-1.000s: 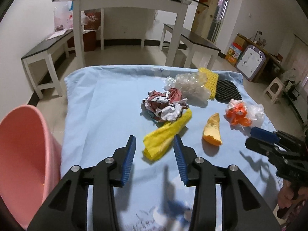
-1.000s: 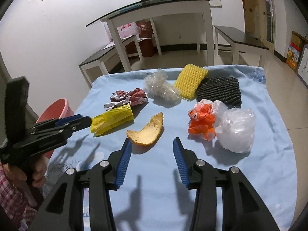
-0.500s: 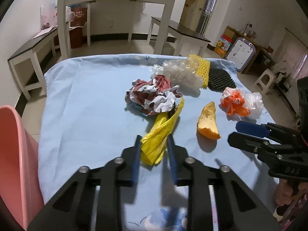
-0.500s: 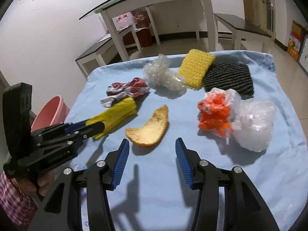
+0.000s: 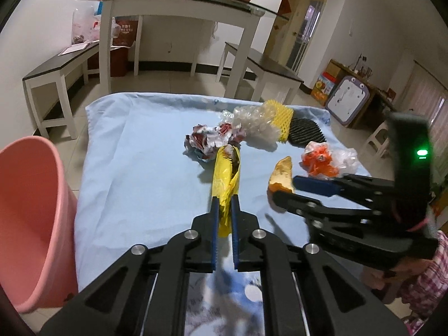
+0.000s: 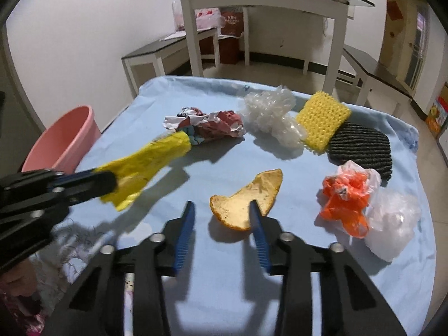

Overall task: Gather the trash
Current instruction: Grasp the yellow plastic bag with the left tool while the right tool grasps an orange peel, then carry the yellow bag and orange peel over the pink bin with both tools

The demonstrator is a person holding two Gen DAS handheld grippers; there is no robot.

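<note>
A: Left hand-held gripper [image 5: 224, 212]: jaws closing, pads pinching the near end of the yellow wrapper [image 5: 225, 173]. The wrapper's far end reaches toward the crumpled red-and-white paper [image 5: 208, 141]; cannot tell if they touch.

B: Right hand-held gripper [image 6: 221, 212]: jaws closing, narrow but not shut. The orange peel [image 6: 247, 198] lies between the fingers; the right pad overlaps the peel's edge, and there is a gap at the left pad. Not gripped.

A: Edges. The desk under the light blue cloth [image 5: 145, 151] has its left edge beside the pink bin [image 5: 30, 212], which stands on the floor just off that edge. The bin's mouth is open and clear.

B: Free room: the left half of the cloth is bare from the wrapper out to the bin-side edge. Bare cloth also lies in front of the peel, toward the near edge.

A: Crowded zone: far right. Clear crinkled plastic [image 6: 270, 114], yellow foam net [image 6: 322, 120] and black foam net [image 6: 361, 145] sit in a row, the yellow one overlapping the black.

B: The orange-and-clear plastic bag [image 6: 352, 196] is near the right edge, apart from the peel.

A: The two hand-held grippers are near each other over the near part of the cloth, not touching.

B: A hand [image 5: 392, 274] and a plaid sleeve show at the right gripper's handle.
</note>
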